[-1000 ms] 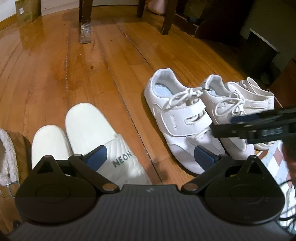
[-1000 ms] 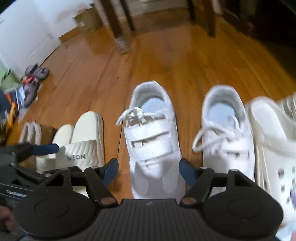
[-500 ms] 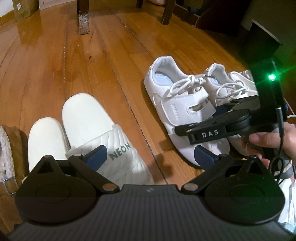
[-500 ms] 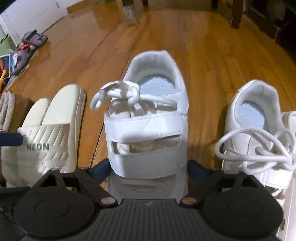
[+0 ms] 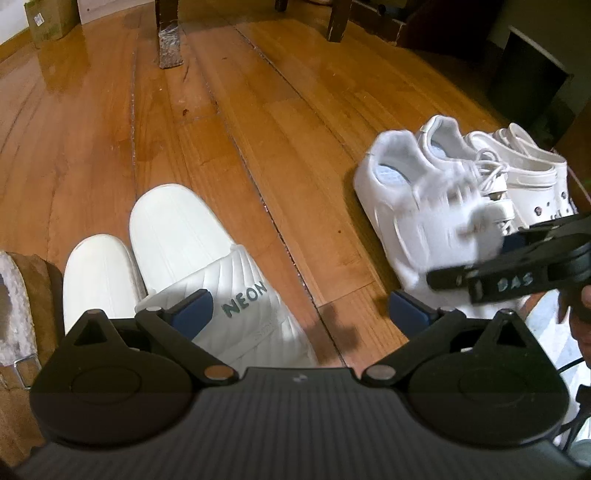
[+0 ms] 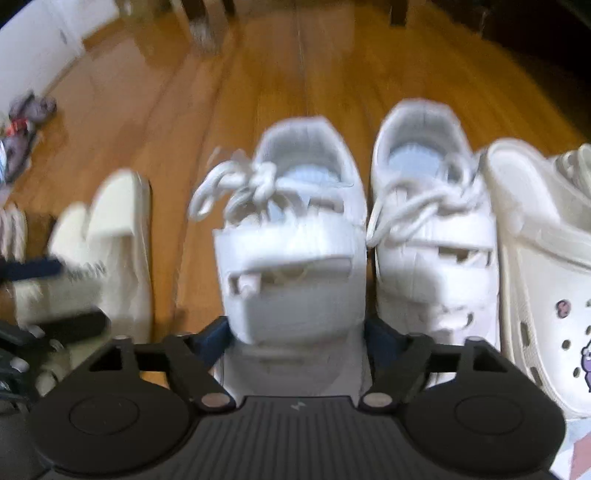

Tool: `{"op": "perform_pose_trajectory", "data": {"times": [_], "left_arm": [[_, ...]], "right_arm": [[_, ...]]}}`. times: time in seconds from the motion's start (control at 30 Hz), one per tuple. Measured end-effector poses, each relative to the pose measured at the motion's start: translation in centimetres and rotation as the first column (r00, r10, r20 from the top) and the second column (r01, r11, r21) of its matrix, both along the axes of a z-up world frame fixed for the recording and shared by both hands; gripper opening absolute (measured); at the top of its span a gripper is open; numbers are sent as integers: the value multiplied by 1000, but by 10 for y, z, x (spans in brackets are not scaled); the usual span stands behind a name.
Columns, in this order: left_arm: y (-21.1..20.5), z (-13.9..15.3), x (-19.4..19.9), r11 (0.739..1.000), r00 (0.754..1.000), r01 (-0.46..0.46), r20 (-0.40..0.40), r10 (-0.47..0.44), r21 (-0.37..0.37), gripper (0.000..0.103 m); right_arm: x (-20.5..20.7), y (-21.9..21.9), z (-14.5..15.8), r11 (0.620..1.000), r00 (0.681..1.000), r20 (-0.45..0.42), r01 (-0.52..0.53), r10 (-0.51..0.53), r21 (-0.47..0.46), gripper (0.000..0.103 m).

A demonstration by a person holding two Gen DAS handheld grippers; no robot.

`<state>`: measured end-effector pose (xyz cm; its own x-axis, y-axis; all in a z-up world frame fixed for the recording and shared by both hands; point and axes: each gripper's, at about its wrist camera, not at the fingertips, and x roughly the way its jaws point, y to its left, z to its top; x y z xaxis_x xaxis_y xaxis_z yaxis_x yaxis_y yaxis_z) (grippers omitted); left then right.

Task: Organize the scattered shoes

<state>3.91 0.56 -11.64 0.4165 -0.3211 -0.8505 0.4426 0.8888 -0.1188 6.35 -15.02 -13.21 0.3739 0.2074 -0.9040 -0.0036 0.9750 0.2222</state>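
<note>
Left wrist view: my left gripper [image 5: 301,308] hangs over the wooden floor [image 5: 229,122] with its fingers [image 5: 194,308] spread wide and nothing between them. Directly under the left finger lies a white slide [image 5: 207,258] lettered NEON, heel away from the camera, with a second white slide [image 5: 98,277] touching it on the left. A fleece-lined brown shoe [image 5: 22,295] shows at the far left edge. To the right, the strapped white sneaker [image 5: 413,206] appears motion-blurred, pressed against its mate [image 5: 454,144], and a white clog [image 5: 532,170] sits beyond them. The right gripper [image 5: 517,258] enters from the right edge at the sneaker's toe end, a hand [image 5: 580,314] partly visible behind it. A chair leg [image 5: 168,33] stands on the floor further back.

Right wrist view: my right gripper [image 6: 295,332] has its fingers [image 6: 212,332] closed in on the toe of the strapped white sneaker [image 6: 291,240], one on each side. The frame is blurred, so I judge the contact as probable rather than confirmed. The sneaker's side touches its mate [image 6: 432,221] on the right; the clog [image 6: 546,251], with charms on its upper, lies just beside that. The NEON slide [image 6: 122,240] is left of the sneaker, apart from it, with bare floor [image 6: 258,74] between.
</note>
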Motion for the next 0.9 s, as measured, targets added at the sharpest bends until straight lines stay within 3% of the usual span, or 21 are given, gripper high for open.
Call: {"op": "perform_pose_trajectory", "data": {"times": [0.13,0.27,0.37,0.43,0.6,0.8,0.9], "left_arm": [[5,10,3,997,993,-68,-97,70,23,103],[21,34,-4,992,975,-128,-187,121,-22,103],[39,54,-20,986,971,-142,-205,123,-82,103],[53,63,-33,977,960,-204,-210,188,-61,103],[76,91,-62,958,946,-285,-159,284,18,103],[84,109,-82,948,938,-318,-140,317,18,103],[94,99,-86,934,915,-356,-205,347,-7,103]], "right_arm": [[-23,-9,36,1000,997,70,13,-14,11,87],[-48,-9,78,995,989,146,-10,25,-98,90],[-73,1,114,981,961,244,-85,126,-172,91],[-92,6,146,972,927,316,-147,200,-185,94],[-110,22,168,949,928,313,-108,203,-295,95],[-132,13,173,961,921,326,-136,213,-242,95],[-142,12,172,963,919,331,-139,213,-233,95]]}}
